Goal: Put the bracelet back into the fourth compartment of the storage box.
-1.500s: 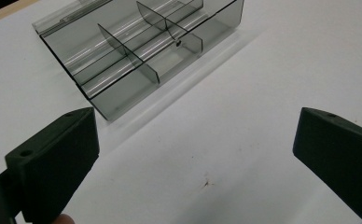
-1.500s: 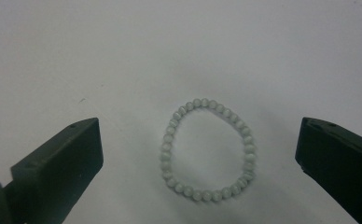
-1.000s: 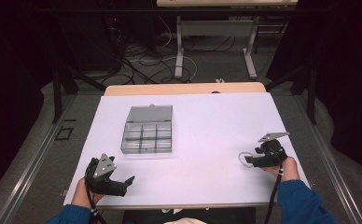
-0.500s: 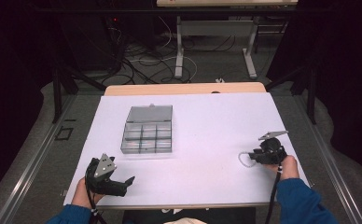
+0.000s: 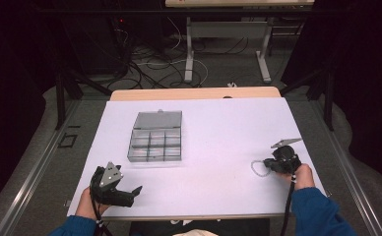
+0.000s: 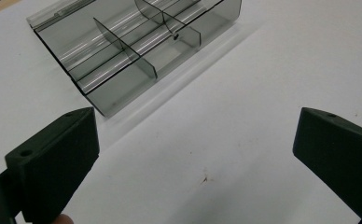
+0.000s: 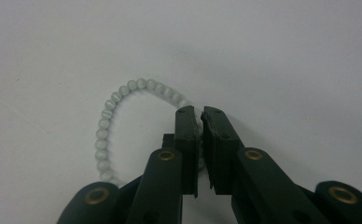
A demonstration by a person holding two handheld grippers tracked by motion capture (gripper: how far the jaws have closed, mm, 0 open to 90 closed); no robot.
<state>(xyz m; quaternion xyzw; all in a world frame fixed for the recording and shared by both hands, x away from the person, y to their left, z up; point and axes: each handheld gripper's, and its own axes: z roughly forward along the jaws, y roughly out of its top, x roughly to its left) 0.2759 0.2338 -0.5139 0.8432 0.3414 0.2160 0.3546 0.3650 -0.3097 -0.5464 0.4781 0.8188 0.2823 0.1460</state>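
A string of pale beads forms a bracelet lying on the white table at the right front, also seen as a small loop in the high view. My right gripper is shut on the bracelet's right side, the beads running in between its jaws; from above it sits just right of the loop. A clear smoky compartment box stands left of centre, its cells looking empty. My left gripper rests open near the front left edge, facing that box.
Behind the white sheet a strip of wooden tabletop shows. Cables and desk legs lie on the floor beyond. The table's right edge runs close by my right hand.
My right gripper has dipped slightly toward the table over the bracelet. The left gripper and the box stay where they were.
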